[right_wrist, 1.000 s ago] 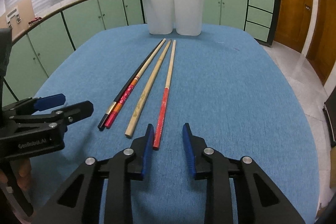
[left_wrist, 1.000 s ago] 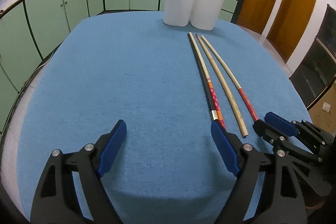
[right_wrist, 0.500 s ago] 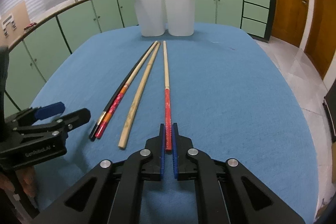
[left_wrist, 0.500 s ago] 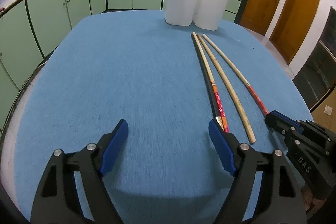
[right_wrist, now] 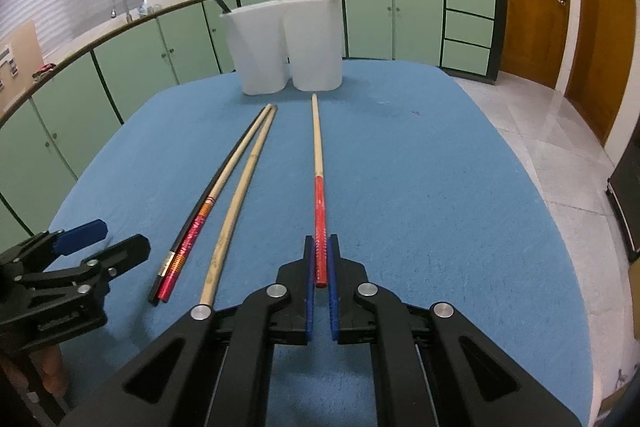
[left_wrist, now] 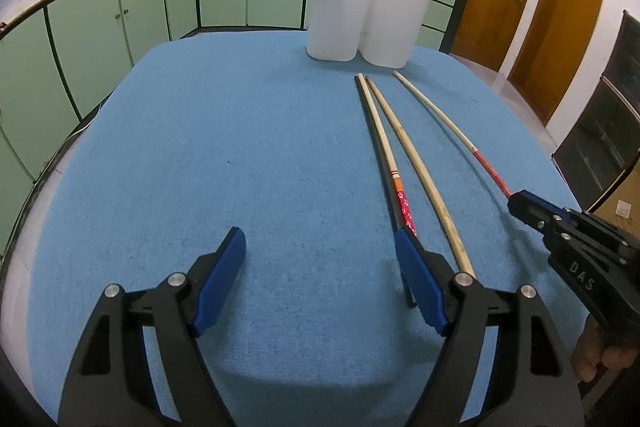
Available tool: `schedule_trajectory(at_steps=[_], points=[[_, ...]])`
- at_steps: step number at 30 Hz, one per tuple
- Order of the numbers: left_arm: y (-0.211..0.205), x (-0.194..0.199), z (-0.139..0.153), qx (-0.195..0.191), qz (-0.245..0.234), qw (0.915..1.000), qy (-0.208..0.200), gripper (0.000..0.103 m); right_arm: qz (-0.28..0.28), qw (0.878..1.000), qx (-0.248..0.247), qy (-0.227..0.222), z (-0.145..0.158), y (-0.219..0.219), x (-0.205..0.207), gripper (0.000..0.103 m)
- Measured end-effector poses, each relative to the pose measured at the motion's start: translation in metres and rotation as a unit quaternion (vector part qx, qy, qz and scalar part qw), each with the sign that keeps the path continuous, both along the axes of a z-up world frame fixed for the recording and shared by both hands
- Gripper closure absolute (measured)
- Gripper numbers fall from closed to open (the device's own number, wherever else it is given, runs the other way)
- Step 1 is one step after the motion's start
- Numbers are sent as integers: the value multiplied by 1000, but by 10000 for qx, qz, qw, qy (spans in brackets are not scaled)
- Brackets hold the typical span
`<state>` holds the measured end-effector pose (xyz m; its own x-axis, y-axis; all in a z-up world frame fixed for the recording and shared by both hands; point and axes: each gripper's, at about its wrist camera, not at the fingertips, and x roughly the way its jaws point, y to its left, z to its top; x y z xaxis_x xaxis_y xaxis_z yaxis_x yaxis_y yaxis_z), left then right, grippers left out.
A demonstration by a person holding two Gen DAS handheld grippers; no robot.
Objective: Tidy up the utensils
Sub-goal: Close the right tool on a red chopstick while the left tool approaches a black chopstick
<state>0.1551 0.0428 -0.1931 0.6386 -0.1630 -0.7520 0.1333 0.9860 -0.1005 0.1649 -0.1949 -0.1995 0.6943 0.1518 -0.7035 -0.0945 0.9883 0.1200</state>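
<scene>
Gripping the red-handled chopstick point(right_wrist: 319, 187) at its near end, the right gripper point(right_wrist: 319, 259) has jaws closed; left gripper point(left_wrist: 320, 267) jaws gape over the worktop point(left_wrist: 240, 147).

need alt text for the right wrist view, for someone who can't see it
The right hand-held gripper is shut on the red end of a red-handled chopstick lying on a blue tablecloth. Three more chopsticks lie to its left, all pointing toward a white two-compartment holder. The left hand-held gripper sits open at lower left.
</scene>
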Motion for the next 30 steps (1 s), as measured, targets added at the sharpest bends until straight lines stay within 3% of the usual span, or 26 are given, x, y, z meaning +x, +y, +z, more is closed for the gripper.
schedule_trajectory(at_steps=[17,30], points=[[-15,1,-10,173,-403,9988,213,28,-8,10000,5,19,0,0,2,97],[-6,5,-8,312,-53,9993,195,30,6,10000,-6,21,0,1,2,97]])
